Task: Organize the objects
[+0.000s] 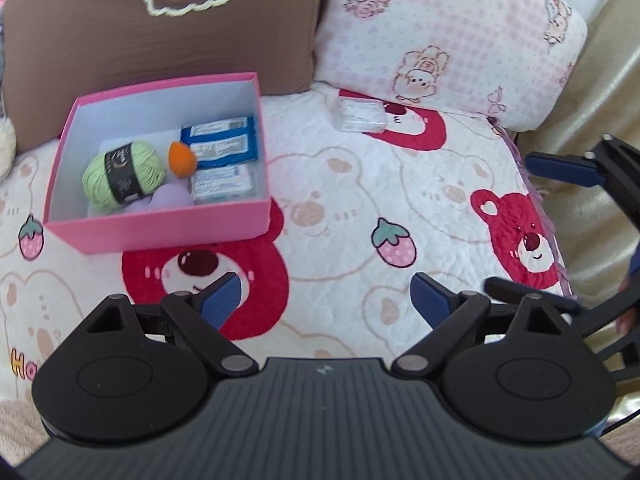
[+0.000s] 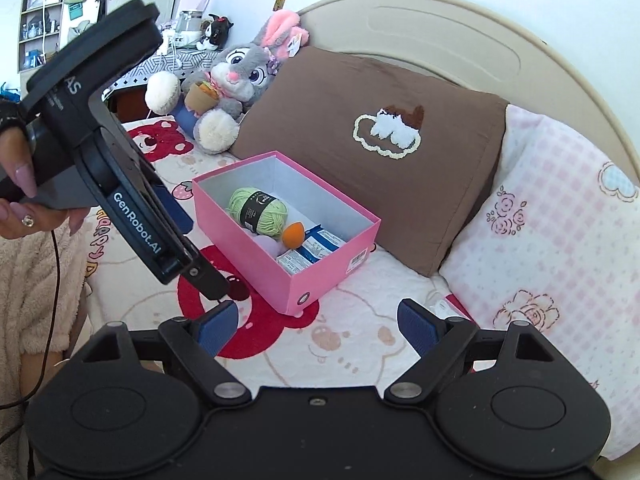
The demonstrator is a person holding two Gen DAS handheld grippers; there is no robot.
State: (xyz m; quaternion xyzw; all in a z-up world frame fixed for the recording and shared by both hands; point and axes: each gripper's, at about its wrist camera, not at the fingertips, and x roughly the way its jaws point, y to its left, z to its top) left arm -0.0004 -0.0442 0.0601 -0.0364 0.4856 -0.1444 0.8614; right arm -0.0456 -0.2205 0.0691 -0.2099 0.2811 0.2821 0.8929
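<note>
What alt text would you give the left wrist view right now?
An open pink box on a bear-print bed cover holds green yarn, an orange sponge and tissue packs. One more tissue pack lies outside, by the pink pillow. The left gripper hangs open and empty.

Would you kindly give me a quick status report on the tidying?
Both tools open, empty: left tool, right tool. Pink box holds yarn, sponges, packets. One white packet loose by the pink pillow. Nothing blocking.
</note>
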